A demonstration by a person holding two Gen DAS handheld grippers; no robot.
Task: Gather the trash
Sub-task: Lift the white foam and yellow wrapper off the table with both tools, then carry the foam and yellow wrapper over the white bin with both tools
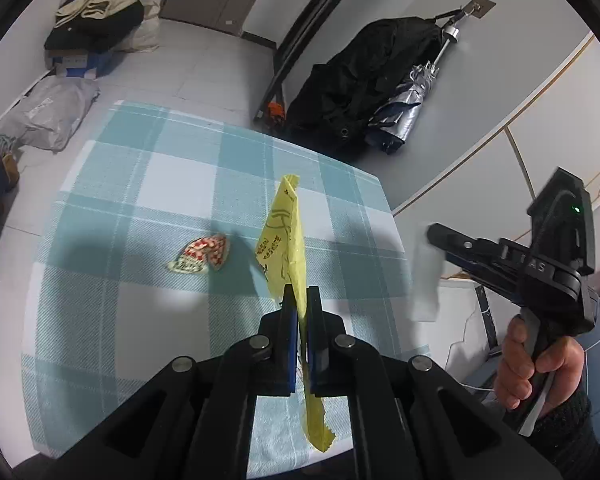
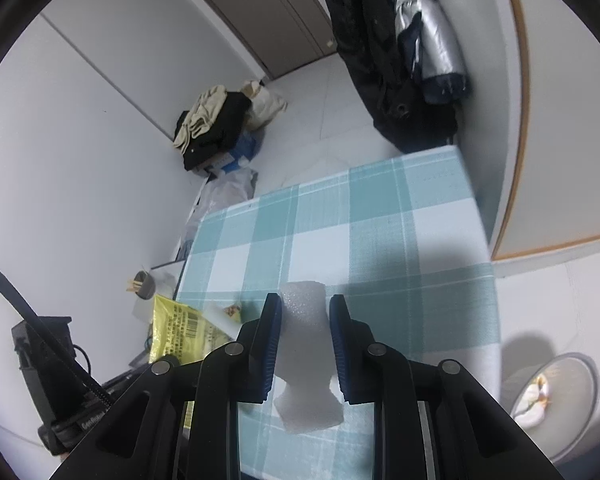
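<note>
White-tiled flooring and pale walls surround a table draped in a blue-and-white checked cloth (image 1: 172, 184), with a grey bin (image 2: 556, 396) standing on the floor off its right edge. Above the cloth the left gripper (image 1: 300, 300) has its blue pads pressed together on a yellow wrapper (image 1: 284, 236) that stands upright between them, while the right gripper (image 2: 305, 312), jaws spread, has a white foam piece (image 2: 306, 340) between its fingers, whether gripped or loose cannot be told. Smallest of all, a red-and-white patterned wrapper (image 1: 202, 255) lies flat on the cloth, left of the yellow one.
</note>
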